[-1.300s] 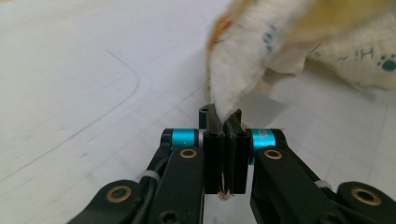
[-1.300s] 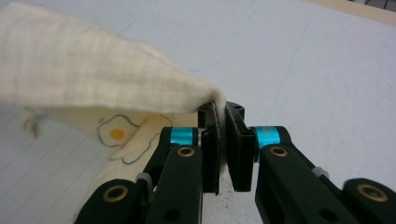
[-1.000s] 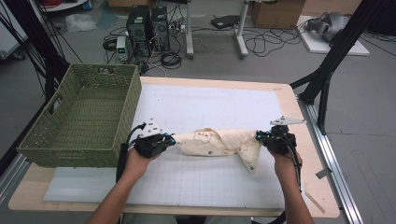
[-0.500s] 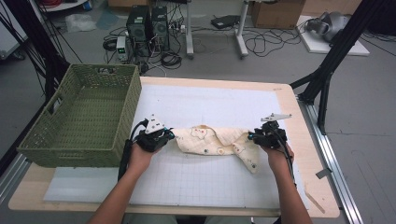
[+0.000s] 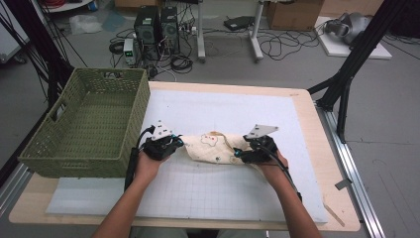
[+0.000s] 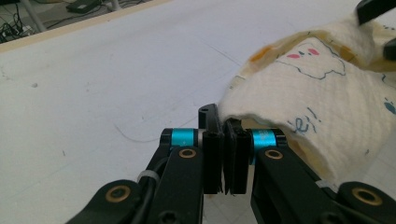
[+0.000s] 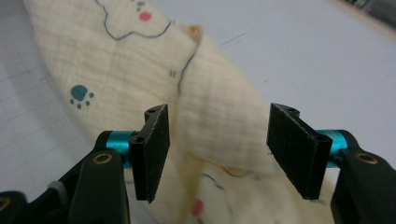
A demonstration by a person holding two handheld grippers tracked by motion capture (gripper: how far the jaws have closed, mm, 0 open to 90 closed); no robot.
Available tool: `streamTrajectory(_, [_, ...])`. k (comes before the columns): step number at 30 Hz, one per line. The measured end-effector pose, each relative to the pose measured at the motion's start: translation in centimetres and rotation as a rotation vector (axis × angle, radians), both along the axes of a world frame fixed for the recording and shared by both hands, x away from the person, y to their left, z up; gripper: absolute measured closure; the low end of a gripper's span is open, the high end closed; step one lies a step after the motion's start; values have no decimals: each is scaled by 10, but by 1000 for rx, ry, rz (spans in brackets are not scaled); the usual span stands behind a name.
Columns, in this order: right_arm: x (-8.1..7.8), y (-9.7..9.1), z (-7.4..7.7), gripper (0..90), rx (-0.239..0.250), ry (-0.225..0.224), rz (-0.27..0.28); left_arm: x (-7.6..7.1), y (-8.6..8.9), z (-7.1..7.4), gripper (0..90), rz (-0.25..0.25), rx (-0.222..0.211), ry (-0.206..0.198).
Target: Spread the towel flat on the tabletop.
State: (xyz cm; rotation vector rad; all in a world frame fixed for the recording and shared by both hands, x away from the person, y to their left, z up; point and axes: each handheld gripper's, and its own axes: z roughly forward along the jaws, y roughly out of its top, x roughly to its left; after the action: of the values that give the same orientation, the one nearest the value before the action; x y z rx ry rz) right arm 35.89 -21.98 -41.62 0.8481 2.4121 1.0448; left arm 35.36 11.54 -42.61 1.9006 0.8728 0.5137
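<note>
A cream cloth (image 5: 215, 147) printed with small animals and paw marks lies bunched in a short roll on the white mat (image 5: 237, 109). My left gripper (image 5: 179, 143) is at the cloth's left end. In the left gripper view its jaws are shut (image 6: 227, 130), pinching the edge of the cloth (image 6: 317, 93). My right gripper (image 5: 239, 152) is at the cloth's right end. In the right gripper view it stands open (image 7: 219, 140), with a fold of the cloth (image 7: 140, 70) lying between and under the two pads (image 7: 154, 149).
A green woven basket (image 5: 126, 106) stands at the table's left side, close to my left hand. The table's wooden border (image 5: 317, 148) runs along the right. Bare mat lies behind and in front of the cloth.
Both hands have moved inward, the right one more so. The cloth has gone from a long stretched strip to a shorter, bunched roll.
</note>
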Motion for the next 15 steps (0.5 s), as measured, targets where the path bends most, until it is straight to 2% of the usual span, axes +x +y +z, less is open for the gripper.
streamTrajectory(1, [3, 6, -3, 412, -8, 17, -3, 0, 1, 0, 869, -1, -4, 3])
streamTrajectory(4, [10, 16, -8, 547, -69, 8, -26, 0, 2, 0, 869, 2, -15, 7])
streamTrajectory(5, [12, 16, -9, 656, -69, 19, -22, 1, 3, 1, 869, 5, -14, 6])
streamTrajectory(6, [14, 14, -8, 791, -83, 7, -15, 1, 3, 1, 869, 6, -17, 7])
streamTrajectory(8, [15, 11, -7, 807, -71, 11, -7, 1, 5, 1, 869, 12, -18, 7])
streamTrajectory(9, [17, 4, -4, 849, -28, 20, -6, 1, 6, 1, 869, 17, -16, 9])
streamTrajectory(12, [19, -2, 0, 859, 17, 29, -12, 1, 8, 2, 869, 28, -17, 6])
streamTrajectory(14, [29, -6, 6, 867, 5, 8, -25, 1, 9, 2, 869, 32, -11, 0])
streamTrajectory(15, [33, -7, 9, 868, 21, -5, -33, 1, 8, 3, 869, 35, -12, -1])
